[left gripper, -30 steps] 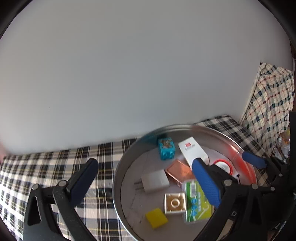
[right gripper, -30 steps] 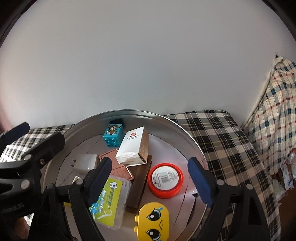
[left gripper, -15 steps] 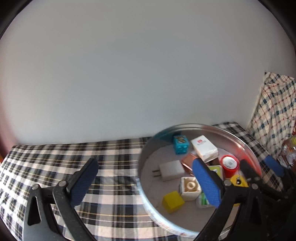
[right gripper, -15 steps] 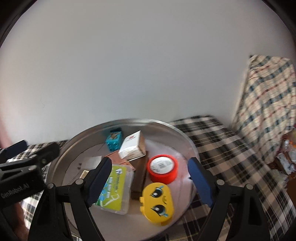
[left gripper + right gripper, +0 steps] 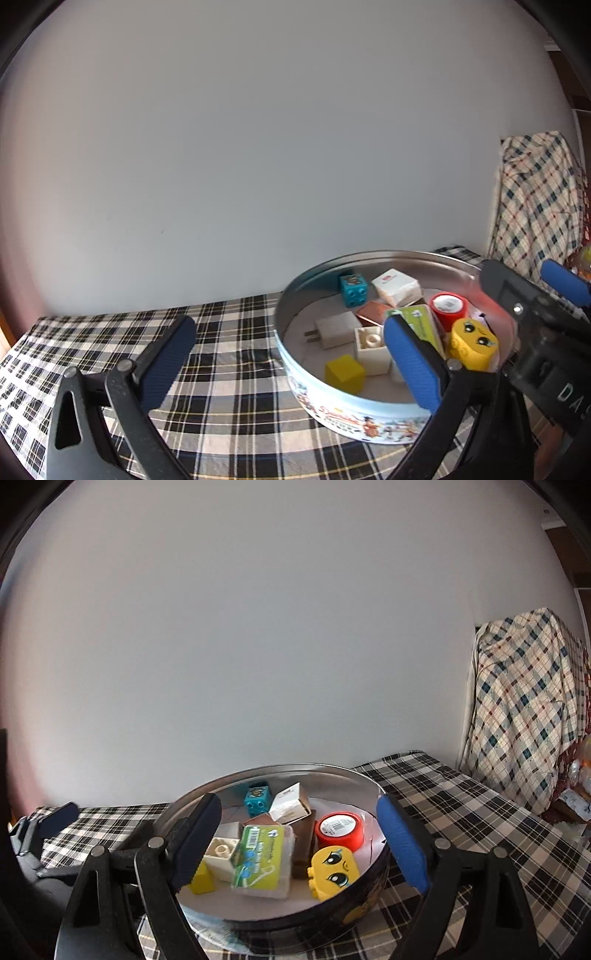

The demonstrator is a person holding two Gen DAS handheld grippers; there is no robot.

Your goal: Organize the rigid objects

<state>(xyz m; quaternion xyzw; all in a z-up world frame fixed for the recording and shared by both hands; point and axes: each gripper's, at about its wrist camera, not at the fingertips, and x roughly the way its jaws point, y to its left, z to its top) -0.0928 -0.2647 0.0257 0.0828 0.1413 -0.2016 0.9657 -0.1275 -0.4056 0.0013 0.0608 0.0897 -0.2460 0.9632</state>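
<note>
1. Round metal tin (image 5: 354, 413) (image 5: 258, 917) sits on a black-and-white checked tablecloth (image 5: 229, 373) (image 5: 461, 812), near the far wall (image 5: 258, 147). Outer side has a printed cartoon band in the L wrist view.
2. L gripper (image 5: 291, 363): jaws wide apart, nothing btwn them. L finger over bare cloth, R finger over the tin's near-right part. Not touching any obj as far as visible.
3. R gripper (image 5: 299, 843): jaws wide apart, holding nothing. The fingers straddle most of the tin; contact w/ rim can't be told.
4. In the tin, far side: teal toy block (image 5: 353, 290) (image 5: 257, 798) w/ white carton box (image 5: 396, 287) (image 5: 290, 805) just to its right, tilted.
5. Middle: white plug adapter (image 5: 338, 329), prongs pointing left; copper-brown flat piece (image 5: 373, 312) just beside it; dark brown block (image 5: 303, 836) partly under the carton.
6. Green-label clear pack (image 5: 260, 860) (image 5: 421, 323) lies tilted across other items, barcode at its far end.
7. Right: red round tub (image 5: 448, 309) (image 5: 339, 830) w/ white barcode lid; yellow face block (image 5: 472, 343) (image 5: 332, 871) just near of it, against the tin wall.
8. Near-left: cream stud block (image 5: 373, 349) (image 5: 221, 856), yellow cube (image 5: 345, 373) (image 5: 201, 880) just beside it.
9. Plaid fabric (image 5: 535, 206) (image 5: 524, 709) draped far right, apart from the tin.
</note>
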